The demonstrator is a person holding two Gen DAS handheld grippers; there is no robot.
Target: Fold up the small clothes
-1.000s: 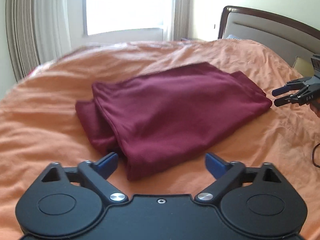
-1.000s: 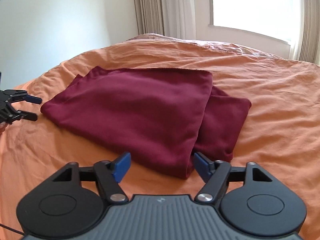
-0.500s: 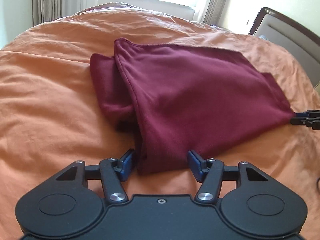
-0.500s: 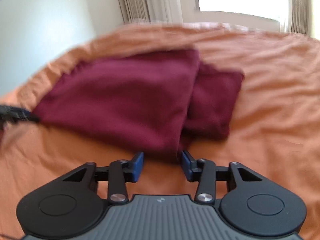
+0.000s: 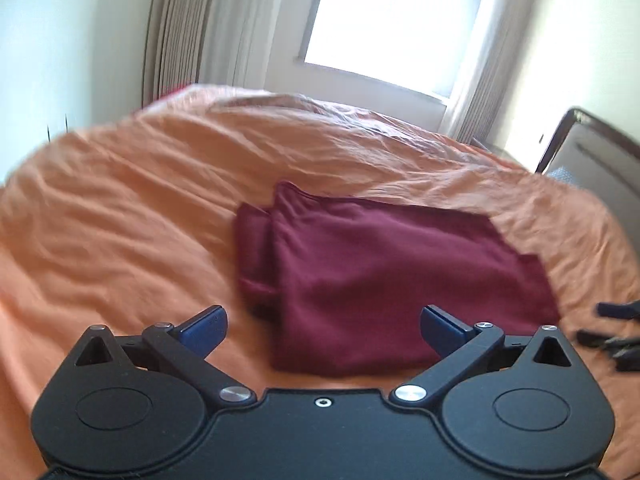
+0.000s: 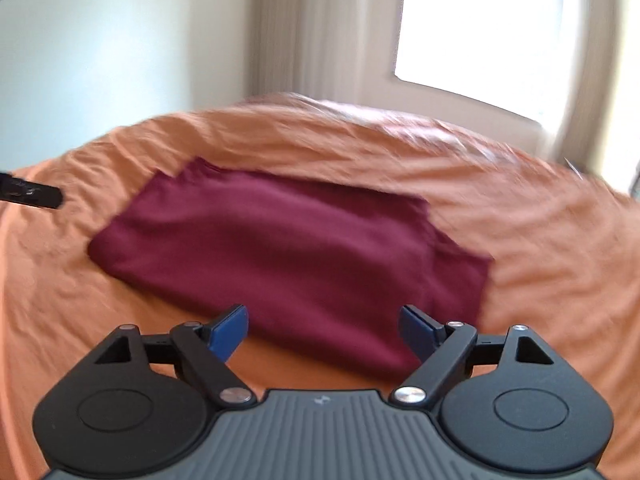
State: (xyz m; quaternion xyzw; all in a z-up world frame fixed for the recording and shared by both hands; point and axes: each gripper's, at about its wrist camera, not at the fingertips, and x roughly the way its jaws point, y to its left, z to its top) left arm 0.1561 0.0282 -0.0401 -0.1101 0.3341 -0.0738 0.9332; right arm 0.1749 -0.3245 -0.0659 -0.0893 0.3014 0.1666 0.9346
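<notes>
A folded maroon garment (image 5: 392,276) (image 6: 288,264) lies flat on the orange bedspread (image 5: 120,224) (image 6: 540,240). My left gripper (image 5: 323,330) is open, raised above the garment's near corner, with nothing between its blue pads. My right gripper (image 6: 323,328) is also open and empty, above the opposite near edge of the garment. The right gripper's black fingers (image 5: 612,336) show blurred at the right edge of the left wrist view. The left gripper's tip (image 6: 30,196) pokes in at the left edge of the right wrist view.
A bright window (image 5: 392,24) with pale curtains (image 5: 180,28) stands behind the bed. A dark-framed padded headboard (image 5: 592,156) is at the right in the left wrist view. A pale wall (image 6: 100,48) lies beyond the bed.
Both grippers have opened wide and lifted up and back from the garment's corners, which they had closed in on half a second ago. The garment now lies flat on the bed.
</notes>
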